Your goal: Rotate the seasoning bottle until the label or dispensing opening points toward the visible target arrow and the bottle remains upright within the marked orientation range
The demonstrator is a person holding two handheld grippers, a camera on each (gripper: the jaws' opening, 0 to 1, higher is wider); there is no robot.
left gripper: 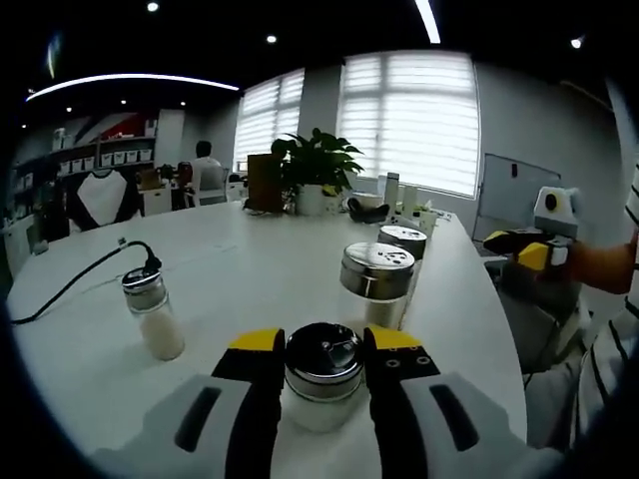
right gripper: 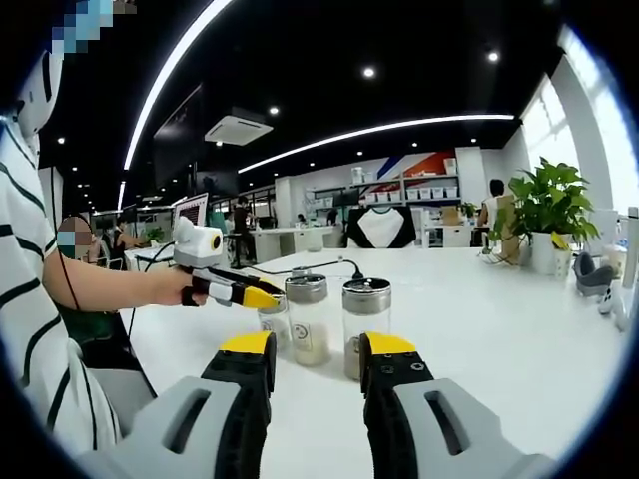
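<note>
A squat glass seasoning bottle with a shiny metal dispensing lid (left gripper: 322,374), filled with a pale powder, is seen standing upright on the white counter (left gripper: 250,269) in the left gripper view, directly between the yellow-tipped black jaws of the left gripper (left gripper: 321,349). The jaws are set close against both sides of the lid, and the bottle is judged to be grasped, though actual contact on the far side cannot be confirmed. Three more metal-capped glass shakers are placed on the counter: a slim one with white contents (left gripper: 154,314) to the left near a black cable (left gripper: 80,279), and two taller ones (left gripper: 381,281) just beyond the held bottle.

In the right gripper view, the right gripper (right gripper: 308,351) is held above the counter with its jaws parted and nothing between them; two glass shakers (right gripper: 339,317) stand well ahead of it, and the left gripper is seen there reaching down beside them from a person's hand (right gripper: 168,286).

No target arrow or orientation mark can be made out on the counter. The step in hand is judged to be the grasp just ahead of the turn. A slow twist about the bottle's vertical axis is called for next, with the base kept flat on the counter so that upright posture is not lost and the neighbouring shakers are not knocked.
</note>
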